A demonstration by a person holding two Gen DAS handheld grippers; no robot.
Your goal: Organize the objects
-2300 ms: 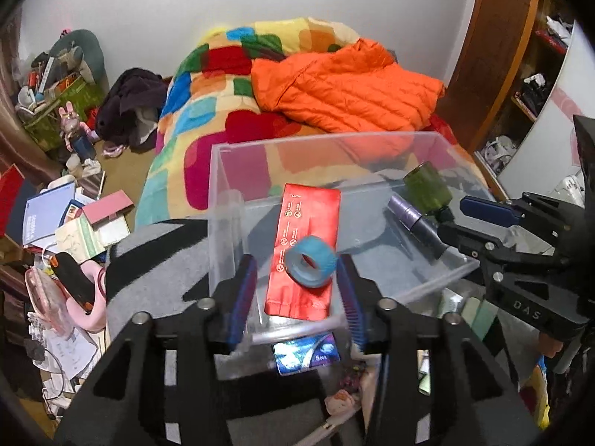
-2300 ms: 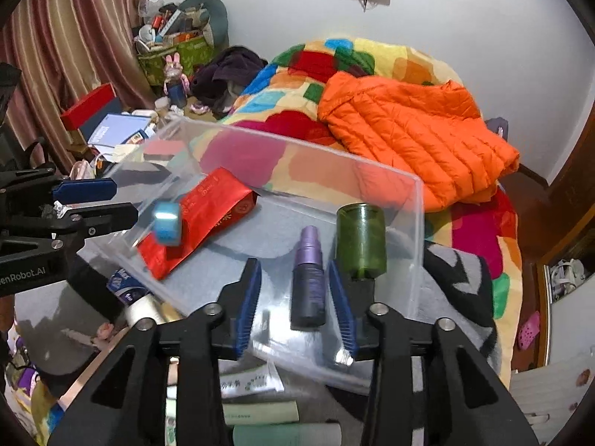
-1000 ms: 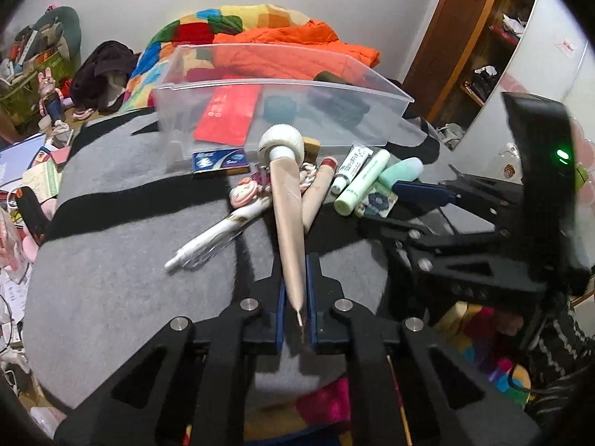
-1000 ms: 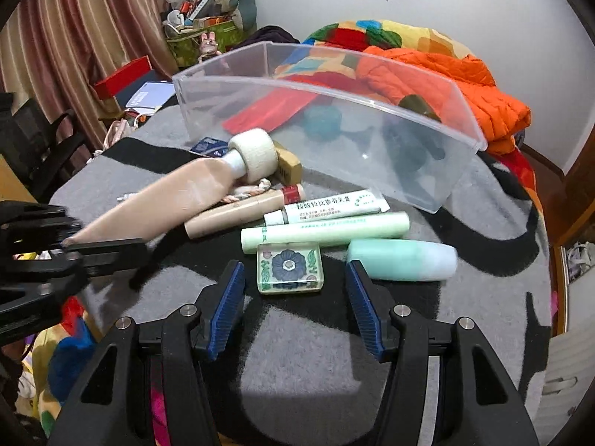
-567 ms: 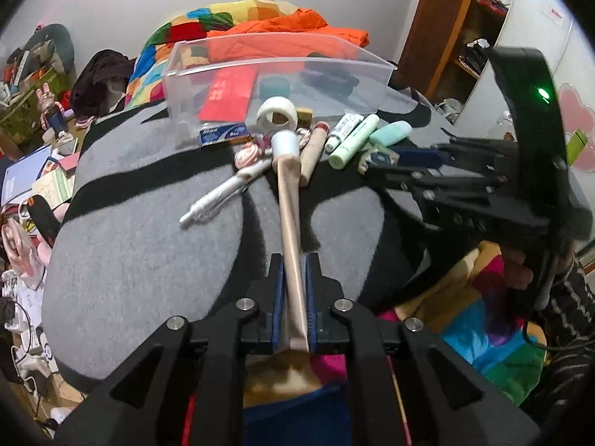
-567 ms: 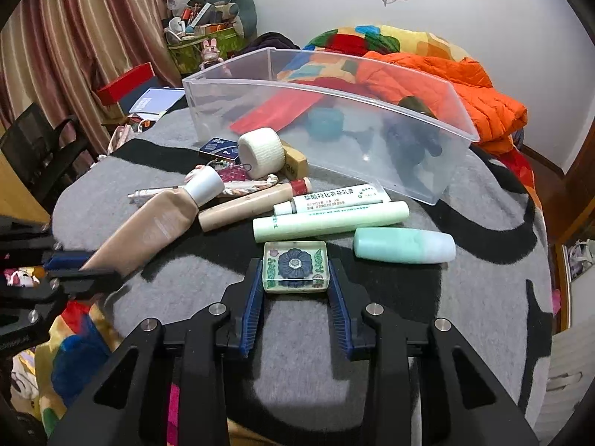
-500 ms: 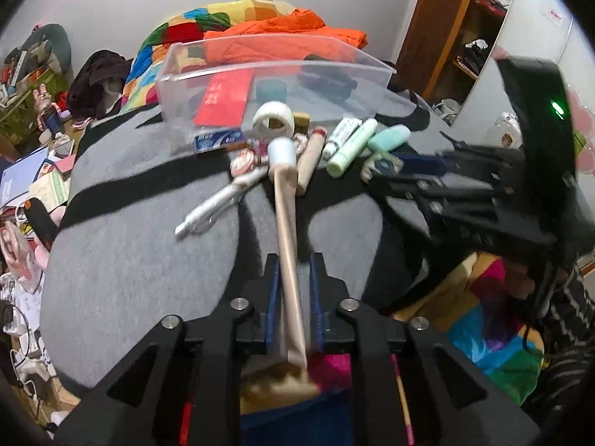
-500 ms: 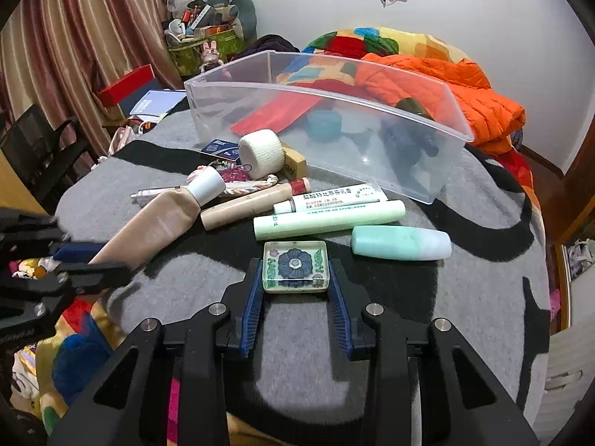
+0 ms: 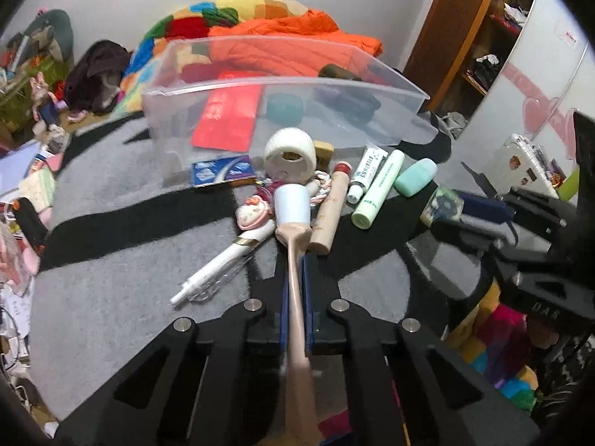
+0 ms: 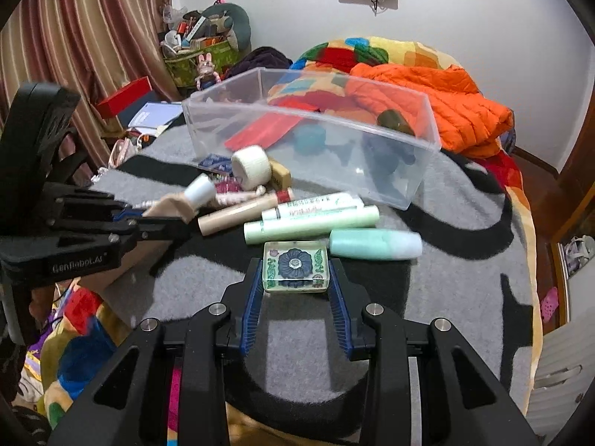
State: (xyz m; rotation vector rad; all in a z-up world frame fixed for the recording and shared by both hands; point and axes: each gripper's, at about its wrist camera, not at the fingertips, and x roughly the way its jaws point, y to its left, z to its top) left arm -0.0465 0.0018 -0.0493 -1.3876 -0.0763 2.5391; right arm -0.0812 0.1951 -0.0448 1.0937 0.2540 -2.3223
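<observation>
My left gripper (image 9: pixel 295 260) is shut on a beige tube with a white cap (image 9: pixel 293 215), held above the grey blanket; the tube also shows in the right wrist view (image 10: pixel 186 200). My right gripper (image 10: pixel 295 278) is shut on a small clear block with a blue flower (image 10: pixel 295 265), which also shows in the left wrist view (image 9: pixel 442 204). A clear plastic bin (image 9: pixel 357 85) stands behind the loose items and holds a red packet (image 9: pixel 227 119), a blue tape roll (image 9: pixel 284 107) and dark bottles.
On the grey blanket (image 9: pixel 111 278) lie a white tape roll (image 9: pixel 290 154), a white pen (image 9: pixel 219 271), a tan stick (image 9: pixel 329 212), two green tubes (image 10: pixel 312 223), a mint bottle (image 10: pixel 375 243) and a blue packet (image 9: pixel 223 171). A bed with an orange jacket (image 10: pixel 446 104) lies behind.
Both grippers have lifted a little and moved toward the bin. The flower block is now off the blanket in the right gripper. The tube stays in the left gripper.
</observation>
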